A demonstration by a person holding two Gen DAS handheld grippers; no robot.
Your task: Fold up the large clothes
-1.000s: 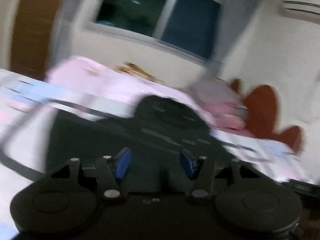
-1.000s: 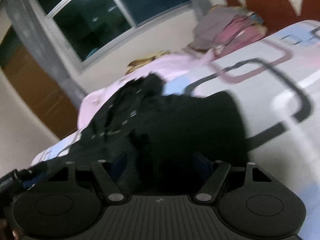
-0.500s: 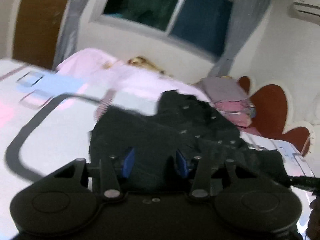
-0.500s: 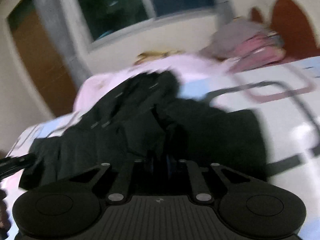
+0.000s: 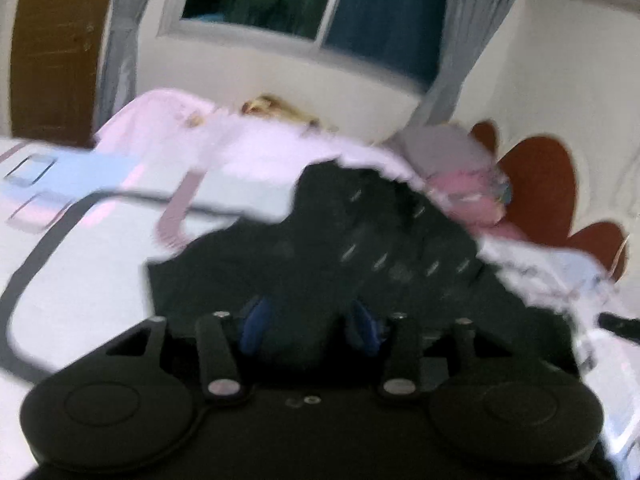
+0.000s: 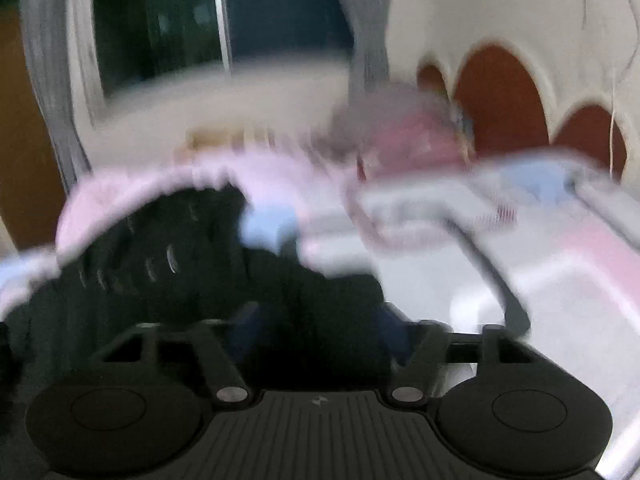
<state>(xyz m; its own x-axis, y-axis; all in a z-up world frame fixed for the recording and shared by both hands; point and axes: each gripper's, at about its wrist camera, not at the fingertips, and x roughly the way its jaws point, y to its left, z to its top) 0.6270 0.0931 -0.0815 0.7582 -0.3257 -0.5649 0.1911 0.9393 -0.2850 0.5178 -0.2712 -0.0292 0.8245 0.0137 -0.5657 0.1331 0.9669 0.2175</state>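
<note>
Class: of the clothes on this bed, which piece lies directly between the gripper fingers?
The black garment; the pink-and-grey clothes pile sits far back by the headboard.

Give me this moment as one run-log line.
stage: mid-fold | item: black garment bunched on patterned bedsheet | left gripper: jaws apart, cloth between | right gripper: jaws apart, cloth between | views: blurred

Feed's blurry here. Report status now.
Left gripper open, right gripper open, both over crumpled black patterned garment. Fold unfinished. Pink blanket behind, apart.
</note>
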